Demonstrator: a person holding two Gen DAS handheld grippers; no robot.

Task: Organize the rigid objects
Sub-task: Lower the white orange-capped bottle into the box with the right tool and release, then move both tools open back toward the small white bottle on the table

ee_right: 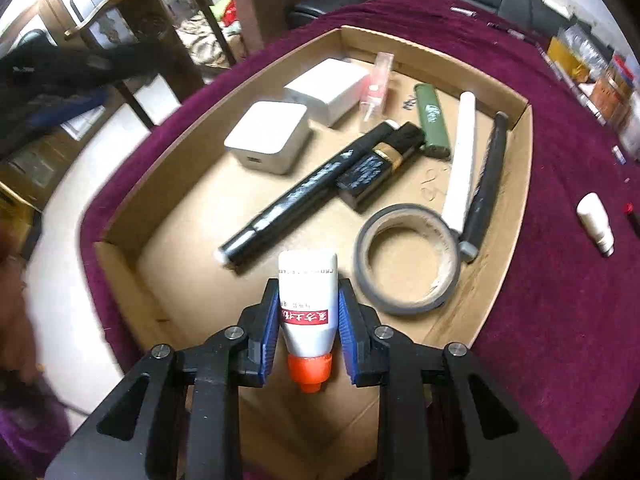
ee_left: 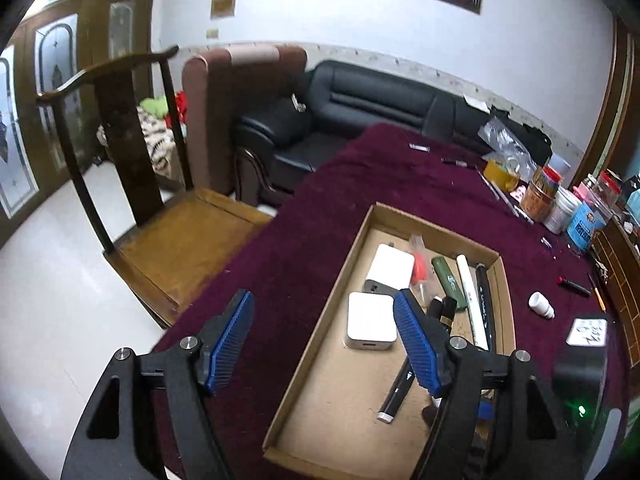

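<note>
Here my right gripper (ee_right: 308,320) is clamped on a white tube (ee_right: 307,300), orange cap toward me, over the cardboard tray's (ee_right: 120,216) near end, tape roll (ee_right: 406,258) at two o'clock. My left gripper (ee_left: 320,336) hangs spread wide, holding nothing, above the tray's left edge.

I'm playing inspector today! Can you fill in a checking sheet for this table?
Surface: maroon tablecloth.
Job's things: cardboard tray holds two white chargers, markers, green lighter, tape roll.
Clutter: small white bottle on the cloth; jars at the far edge.
Grippers: right gripper shut on a white tube, orange cap; left gripper open, holding nothing.
Cables: nothing seen.
Surroundings: wooden chair, black sofa.
</note>
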